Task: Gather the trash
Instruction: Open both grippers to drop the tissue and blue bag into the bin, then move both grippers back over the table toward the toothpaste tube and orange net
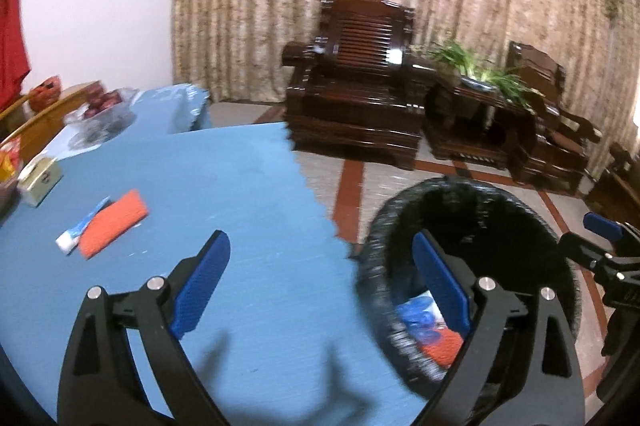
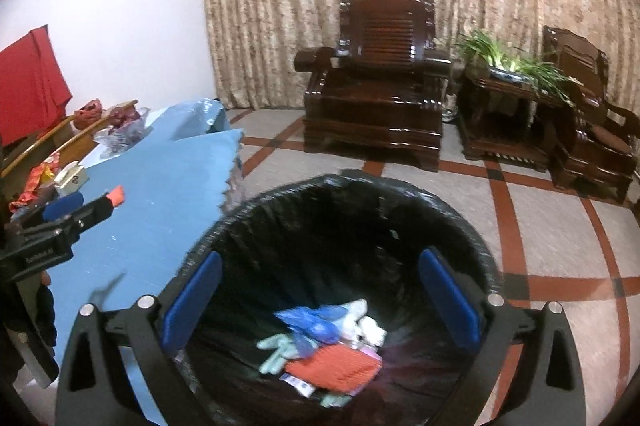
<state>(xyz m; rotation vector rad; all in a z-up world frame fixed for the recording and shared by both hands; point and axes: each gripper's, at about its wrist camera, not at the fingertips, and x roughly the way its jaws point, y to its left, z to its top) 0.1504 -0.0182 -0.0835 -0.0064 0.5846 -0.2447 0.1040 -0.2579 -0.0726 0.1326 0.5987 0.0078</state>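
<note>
Hovering right gripper (image 2: 320,302) over bin (image 2: 472,222), fingers spread wide, nothing between them. Bin bottom already holds blue wrapper (image 2: 310,322), orange piece (image 2: 340,370), pale scraps. My left gripper (image 1: 320,286) straddles table edge (image 1: 256,186) and bin rim, fingers wide, empty too. Judging drop step finished, next pickup pending. Remaining trash on blue table: orange pack (image 1: 113,223) touching white-blue tube (image 1: 82,226), well left of my fingers. Next move: swing left, descend, close on one item, avoid dragging other.
</note>
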